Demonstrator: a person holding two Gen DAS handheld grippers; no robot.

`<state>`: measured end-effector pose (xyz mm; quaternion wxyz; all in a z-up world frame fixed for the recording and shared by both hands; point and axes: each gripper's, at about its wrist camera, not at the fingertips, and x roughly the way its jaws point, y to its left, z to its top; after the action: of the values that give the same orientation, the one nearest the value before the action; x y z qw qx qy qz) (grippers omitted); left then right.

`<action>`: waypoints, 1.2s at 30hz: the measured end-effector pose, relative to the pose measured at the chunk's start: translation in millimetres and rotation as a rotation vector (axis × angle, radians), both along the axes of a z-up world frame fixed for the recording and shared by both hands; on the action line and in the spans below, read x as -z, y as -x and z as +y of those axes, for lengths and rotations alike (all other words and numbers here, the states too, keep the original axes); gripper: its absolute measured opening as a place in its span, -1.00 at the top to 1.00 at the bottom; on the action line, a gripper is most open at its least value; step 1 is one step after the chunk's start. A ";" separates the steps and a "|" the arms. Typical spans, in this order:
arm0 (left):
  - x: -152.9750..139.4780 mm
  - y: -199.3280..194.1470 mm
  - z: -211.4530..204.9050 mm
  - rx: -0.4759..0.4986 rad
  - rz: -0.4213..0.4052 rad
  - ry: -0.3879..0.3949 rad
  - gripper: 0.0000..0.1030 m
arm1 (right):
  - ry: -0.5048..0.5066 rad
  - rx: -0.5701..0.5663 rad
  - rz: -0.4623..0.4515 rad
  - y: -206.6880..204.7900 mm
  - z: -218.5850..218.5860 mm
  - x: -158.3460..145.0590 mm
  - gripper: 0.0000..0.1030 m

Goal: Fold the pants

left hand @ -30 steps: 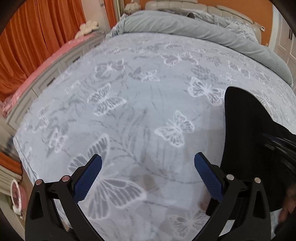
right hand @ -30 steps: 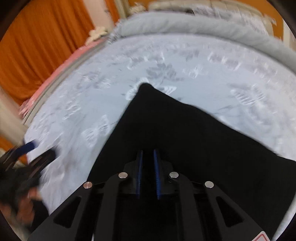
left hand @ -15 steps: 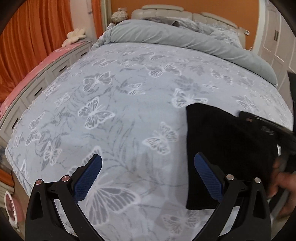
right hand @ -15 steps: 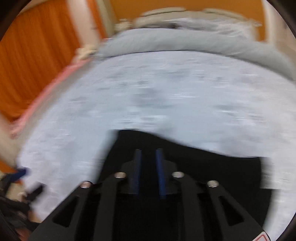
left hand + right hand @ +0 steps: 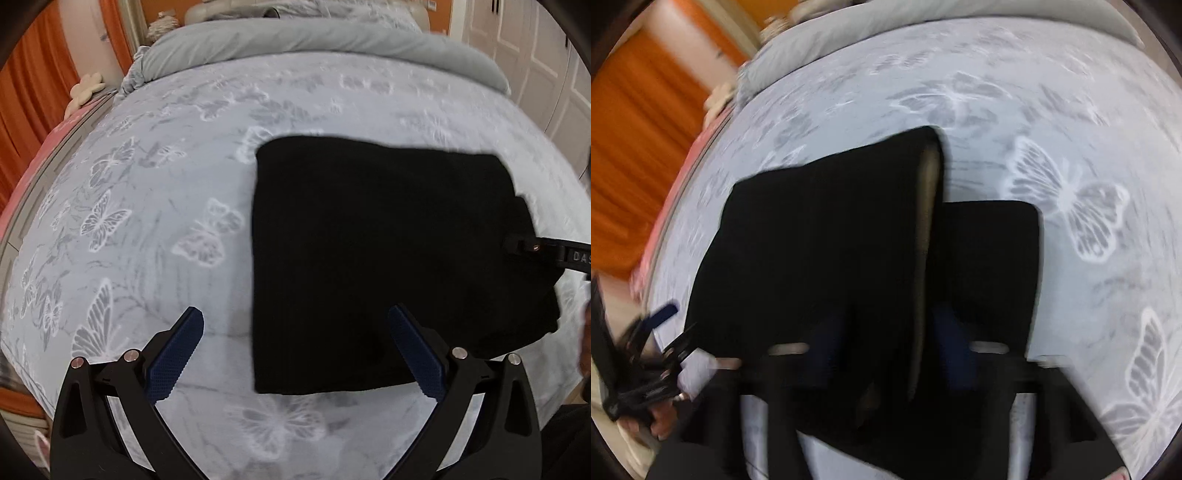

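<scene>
We see the pants (image 5: pixel 369 240) lying on the bed (image 5: pixel 155 221), folded into a black, roughly rectangular block. They sit toward the near edge, on the butterfly-print cover. In the left wrist view their left edge runs straight down and their far edge lies flat, while the right side is uneven.

Our left hand-held gripper (image 5: pixel 295 314) hangs above the bed with its jaws wide apart and nothing between them. One blue pad (image 5: pixel 175 354) shows over the bare cover. The other shows over the near part of the pants. We cannot tell whether either pad touches anything.

Our right hand-held gripper (image 5: pixel 892 332) is at the right side of the pants. Its own view is badly blurred. A raised fold of the black cloth runs up between its fingers, with a paler strip along the fold's edge. The jaws are closing with that fold between them. We cannot tell from the blur whether the pads already press on the cloth. To the right of the fold, a lower layer of the pants lies flat on the bed.

In that same view the left hand-held gripper appears at the lower left edge, just beside the pants, with a person's hand (image 5: pixel 661 417) around it.

A grey duvet (image 5: pixel 314 40) is bunched along the head of the bed. An orange curtain (image 5: pixel 635 147) hangs to the left, and white cupboard doors (image 5: pixel 535 55) stand to the right.
</scene>
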<state>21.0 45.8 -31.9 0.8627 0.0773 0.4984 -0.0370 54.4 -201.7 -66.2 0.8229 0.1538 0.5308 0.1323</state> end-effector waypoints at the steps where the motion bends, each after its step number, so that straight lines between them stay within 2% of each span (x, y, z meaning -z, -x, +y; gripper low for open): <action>1: 1.1 0.2 -2.3 0.004 -0.001 -0.008 -0.91 | -0.048 -0.014 -0.033 7.0 0.8 -14.1 0.70; 3: -2.7 2.4 -1.5 0.004 -0.014 -0.007 -0.91 | -0.087 -0.032 -0.118 28.1 0.9 -45.1 0.71; 5: -7.8 5.4 2.0 0.013 -0.032 0.022 -0.91 | -0.048 -0.039 -0.151 44.1 -1.4 -56.1 0.71; 6: -7.1 6.1 2.8 0.015 -0.037 0.023 -0.91 | 0.016 -0.021 -0.132 46.1 -4.2 -46.7 0.67; 7: -3.4 3.9 3.4 0.016 -0.031 0.015 -0.91 | 0.069 0.007 -0.062 41.2 -8.5 -23.0 0.63; 8: 2.6 1.9 3.0 0.017 -0.014 0.003 -0.91 | 0.088 0.015 0.010 33.0 -8.9 -3.0 0.44; 9: 10.0 -0.9 2.4 0.019 0.010 -0.003 -0.91 | 0.066 0.018 0.039 29.4 -11.8 15.8 0.42; 11: 17.8 -4.2 1.5 0.007 0.033 -0.014 -0.91 | 0.005 0.037 0.019 29.9 -19.2 2.4 0.42; 13: 16.7 -3.6 3.7 0.003 0.031 -0.010 -0.91 | 0.023 0.086 -0.071 40.9 -26.0 -23.3 0.40; 16: 7.6 0.2 6.9 0.000 0.014 0.021 -0.91 | 0.013 0.063 -0.165 52.8 -24.8 -48.2 0.48; 18: 4.6 2.4 5.7 0.004 0.003 0.022 -0.91 | 0.014 0.032 -0.186 49.9 -15.0 -49.8 0.57; 20: 4.9 3.0 3.0 0.002 0.003 0.019 -0.91 | 0.081 -0.021 -0.157 40.6 -1.4 -34.5 0.58; 22: 6.6 1.2 -0.1 0.006 0.015 0.017 -0.91 | 0.154 -0.022 -0.064 29.6 -1.7 -3.3 0.71; 23: 6.8 0.9 -1.4 0.008 0.016 0.017 -0.91 | 0.151 -0.007 -0.075 28.8 -3.4 -0.4 0.80; 26: 4.7 2.5 -4.8 0.015 0.004 0.008 -0.91 | 0.097 0.032 -0.119 34.4 -6.4 -27.8 0.72; 29: 3.8 3.2 -5.3 0.017 -0.003 0.007 -0.91 | 0.065 -0.006 -0.178 45.2 5.0 -47.3 0.72; 35: 2.2 5.5 -8.3 0.021 -0.009 0.007 -0.91 | 0.101 -0.029 -0.197 33.5 28.5 -44.7 0.71; 36: 1.9 5.5 -9.1 0.022 -0.011 0.008 -0.91 | 0.106 0.000 -0.215 27.4 25.6 -47.9 0.64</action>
<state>15.6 36.7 -33.8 0.8653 0.0795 0.4926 -0.0479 27.0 -176.1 -18.3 0.8819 0.0952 0.4458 0.1199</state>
